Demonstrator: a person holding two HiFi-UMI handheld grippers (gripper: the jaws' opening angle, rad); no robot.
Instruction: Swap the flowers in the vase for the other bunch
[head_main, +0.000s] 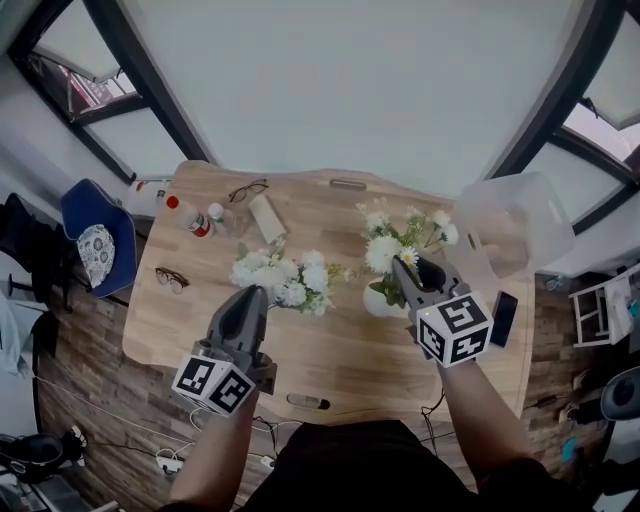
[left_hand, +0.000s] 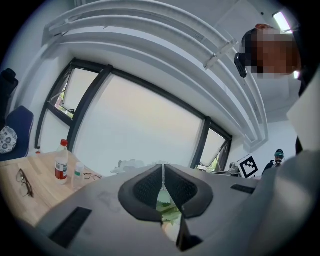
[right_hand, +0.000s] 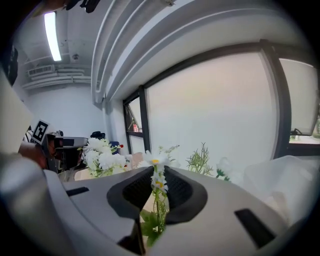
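A white vase (head_main: 378, 303) stands on the wooden table (head_main: 340, 350), right of centre, and holds a bunch of daisies and greenery (head_main: 400, 235). My right gripper (head_main: 400, 266) reaches into that bunch just above the vase. In the right gripper view its jaws (right_hand: 157, 181) are closed on a thin daisy stem (right_hand: 159, 200). A second bunch of white flowers (head_main: 280, 278) lies or hangs left of the vase. My left gripper (head_main: 257, 293) is at its stem end. In the left gripper view the pads (left_hand: 163, 172) meet, with green leaves (left_hand: 167, 209) just beneath them.
Two small bottles (head_main: 190, 218), a rolled paper (head_main: 267, 217) and two pairs of glasses (head_main: 171, 279) lie at the table's back left. A clear plastic tub (head_main: 515, 215) and a phone (head_main: 503, 318) sit at the right. A blue chair (head_main: 95, 245) stands left of the table.
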